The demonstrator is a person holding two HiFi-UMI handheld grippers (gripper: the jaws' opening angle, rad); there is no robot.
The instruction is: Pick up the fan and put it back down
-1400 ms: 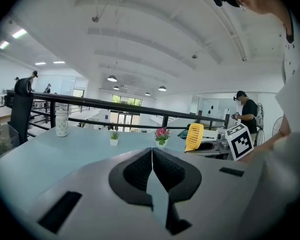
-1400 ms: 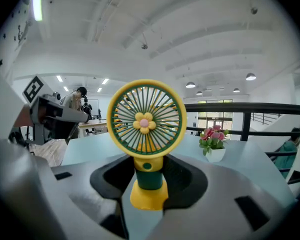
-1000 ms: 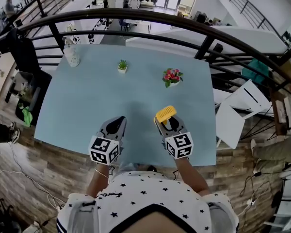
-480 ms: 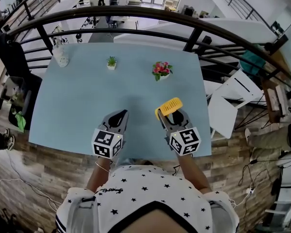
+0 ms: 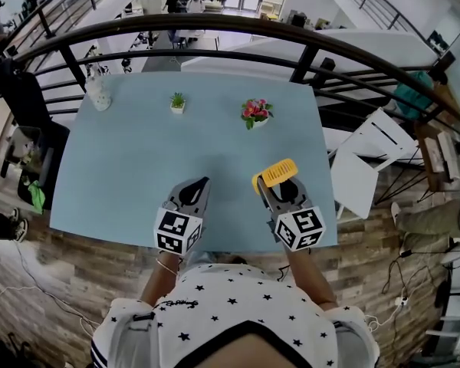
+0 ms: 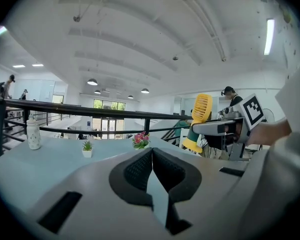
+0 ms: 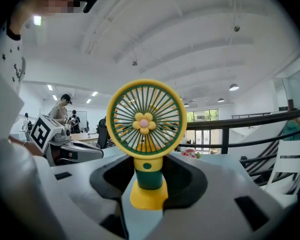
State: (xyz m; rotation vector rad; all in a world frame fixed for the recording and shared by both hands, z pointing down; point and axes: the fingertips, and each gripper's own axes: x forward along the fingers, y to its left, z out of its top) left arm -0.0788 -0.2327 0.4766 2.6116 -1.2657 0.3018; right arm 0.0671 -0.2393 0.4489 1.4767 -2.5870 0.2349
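Right tool (image 7: 149,179) is clamped on the fan (image 7: 146,119) at the green stem, between the yellow foot and the round grille head. The fan is held upright, with the grille faced toward the tool's camera. In the head view it is seen over the near right part of the bench (image 5: 123,175), apparently clear of the surface.

Left tool (image 6: 152,156) is closed, jaws together with nothing between them, and is held beside the right one over the near edge.

The fan is judged light, hard plastic and a bit top-heavy. The thin grille ribs could flex or crack and should not be squeezed. The stem is the sound place to be gripped, as now. The smooth stem could turn in the grip if tilted. For set-down, the foot should be landed flat. The flower pot (image 5: 254,113) and small plant (image 5: 177,102) are well apart, at the far side.
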